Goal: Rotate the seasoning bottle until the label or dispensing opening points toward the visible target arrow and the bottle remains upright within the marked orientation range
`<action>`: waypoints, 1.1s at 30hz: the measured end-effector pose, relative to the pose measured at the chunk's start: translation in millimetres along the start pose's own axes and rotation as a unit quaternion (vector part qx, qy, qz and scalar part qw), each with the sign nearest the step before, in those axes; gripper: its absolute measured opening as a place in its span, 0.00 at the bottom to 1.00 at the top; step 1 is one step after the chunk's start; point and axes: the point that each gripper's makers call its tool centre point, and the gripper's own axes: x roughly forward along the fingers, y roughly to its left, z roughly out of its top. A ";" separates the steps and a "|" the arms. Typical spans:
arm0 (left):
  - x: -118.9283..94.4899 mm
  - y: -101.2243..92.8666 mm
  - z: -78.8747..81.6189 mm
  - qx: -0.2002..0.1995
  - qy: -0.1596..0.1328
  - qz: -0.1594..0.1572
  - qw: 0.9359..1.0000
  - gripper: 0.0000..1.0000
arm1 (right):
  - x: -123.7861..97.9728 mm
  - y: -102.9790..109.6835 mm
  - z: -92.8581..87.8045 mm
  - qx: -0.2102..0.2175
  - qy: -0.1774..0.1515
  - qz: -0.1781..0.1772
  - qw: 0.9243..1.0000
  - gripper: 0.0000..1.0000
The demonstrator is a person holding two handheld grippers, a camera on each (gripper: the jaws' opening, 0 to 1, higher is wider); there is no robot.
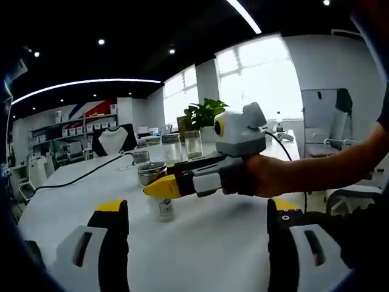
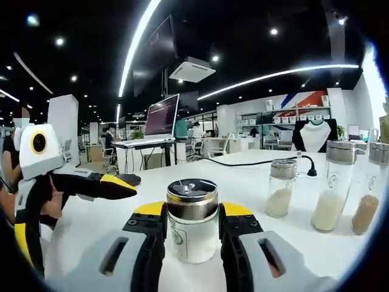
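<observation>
We see the right gripper [image 2: 192, 228] closed around the upright seasoning bottle [image 2: 192, 220] on the white table [image 2: 243, 179], left gripper [image 1: 197, 234] open and empty nearby, so we should twist slowly, keeping it vertical; no arrow is visible.

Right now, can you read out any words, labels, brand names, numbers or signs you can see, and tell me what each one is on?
No text can be read.
Small clear glass seasoning bottle with a silver metal cap: a faint round mark on the glass, too blurred to read.
Tall clear jar of white powder: a round logo, too small to read.
Dark computer monitor: lines of screen text, too small to read.
Shelf boxes on the back wall: unreadable.
</observation>
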 end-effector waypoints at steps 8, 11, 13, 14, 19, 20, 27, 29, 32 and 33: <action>2.0 -1.5 -2.3 0.009 0.004 -0.002 1.000 1.00 | 5.2 -1.0 -0.2 -0.010 -0.002 0.008 1.000 0.31; 1.9 -0.5 -2.8 0.011 0.006 0.000 1.000 1.00 | 5.2 -0.6 -1.1 -0.009 -0.003 0.008 1.000 0.31; 2.0 -0.4 -2.6 0.009 0.005 0.000 1.000 1.00 | 5.2 -0.3 -1.9 -0.009 -0.002 0.008 1.000 0.31; 2.1 -1.1 -2.1 0.006 0.003 -0.002 1.000 1.00 | 5.6 -0.5 -2.1 -0.008 -0.001 0.008 1.000 0.31; 3.1 -3.8 -3.9 0.007 0.007 -0.007 1.000 1.00 | 5.7 -1.8 -10.9 -0.043 0.025 -0.006 0.999 0.31; 3.1 -3.7 -4.0 0.008 0.007 -0.006 1.000 1.00 | 6.6 0.8 -8.4 -0.037 0.017 -0.006 0.999 0.31; 2.7 -2.6 -3.5 0.005 0.005 -0.006 1.000 1.00 | 5.7 0.3 -9.4 -0.029 0.020 -0.010 0.999 0.31; 2.7 -2.0 -3.8 0.004 0.005 -0.005 1.000 1.00 | 5.5 0.2 -9.2 -0.028 0.023 -0.013 0.999 0.31; 2.5 -1.4 -3.5 0.003 0.004 -0.004 1.000 1.00 | 2.3 1.2 0.0 -0.030 0.009 -0.014 0.999 0.38; 2.5 -1.1 -3.4 0.003 0.004 -0.004 1.000 1.00 | 0.6 0.8 4.6 -0.030 0.004 -0.016 0.999 0.39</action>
